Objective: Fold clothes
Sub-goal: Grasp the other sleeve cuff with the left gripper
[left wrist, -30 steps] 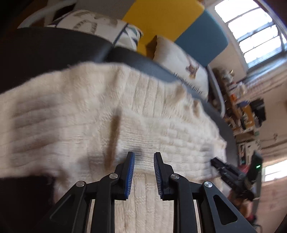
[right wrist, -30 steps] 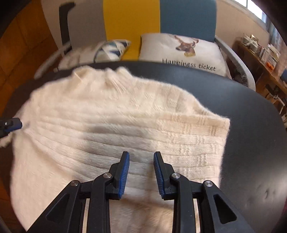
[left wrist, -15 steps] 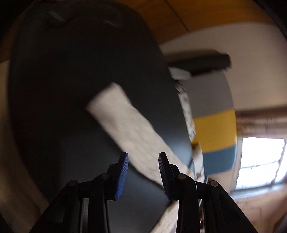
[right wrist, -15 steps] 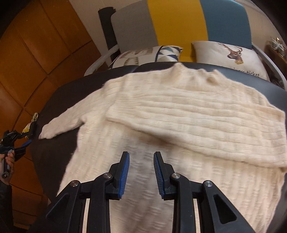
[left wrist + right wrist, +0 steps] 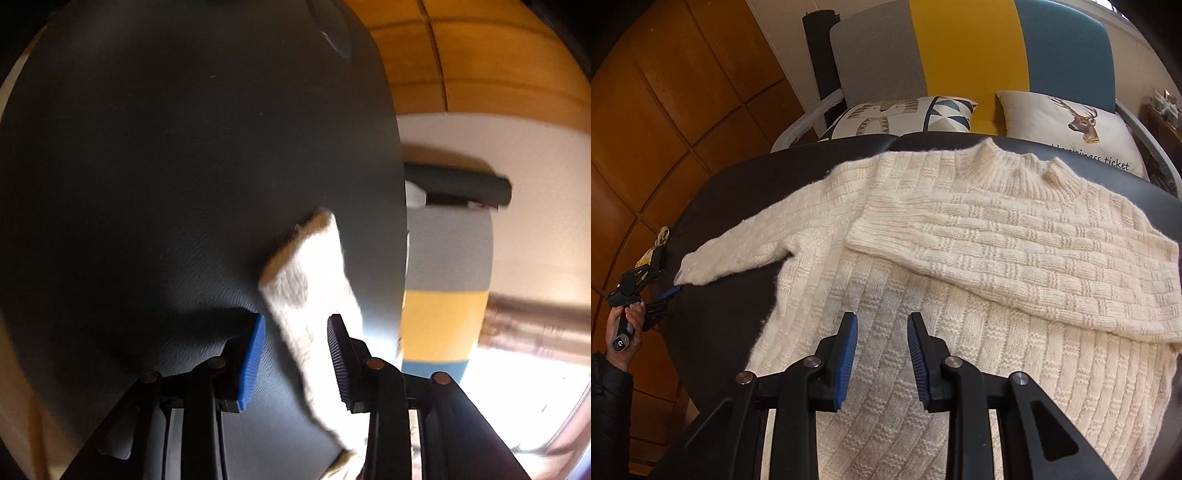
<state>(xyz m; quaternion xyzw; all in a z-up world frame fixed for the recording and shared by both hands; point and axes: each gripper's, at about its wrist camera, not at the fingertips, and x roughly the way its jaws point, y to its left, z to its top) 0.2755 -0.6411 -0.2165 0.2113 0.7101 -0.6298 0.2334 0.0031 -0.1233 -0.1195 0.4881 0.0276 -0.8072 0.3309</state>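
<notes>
A cream knitted sweater (image 5: 979, 280) lies flat on a dark round table (image 5: 713, 314). One sleeve is folded across its chest, the other sleeve (image 5: 738, 251) stretches out to the left. In the left wrist view that outstretched sleeve's cuff (image 5: 310, 280) lies between the fingers of my open left gripper (image 5: 297, 354), which sits low over the table (image 5: 166, 166). From the right wrist view the left gripper (image 5: 659, 299) shows at the cuff's tip, held by a hand. My right gripper (image 5: 881, 354) hovers open above the sweater's lower body, with nothing in it.
Behind the table stands a grey, yellow and blue bench back (image 5: 967, 48) with two printed cushions (image 5: 905, 114). Wooden wall panels (image 5: 665, 110) fill the left side. The table's rim lies just beyond the cuff.
My left gripper swung from above the sweater's body out to the outstretched sleeve's cuff and closed in on it. My right gripper pulled back, taking in the whole sweater.
</notes>
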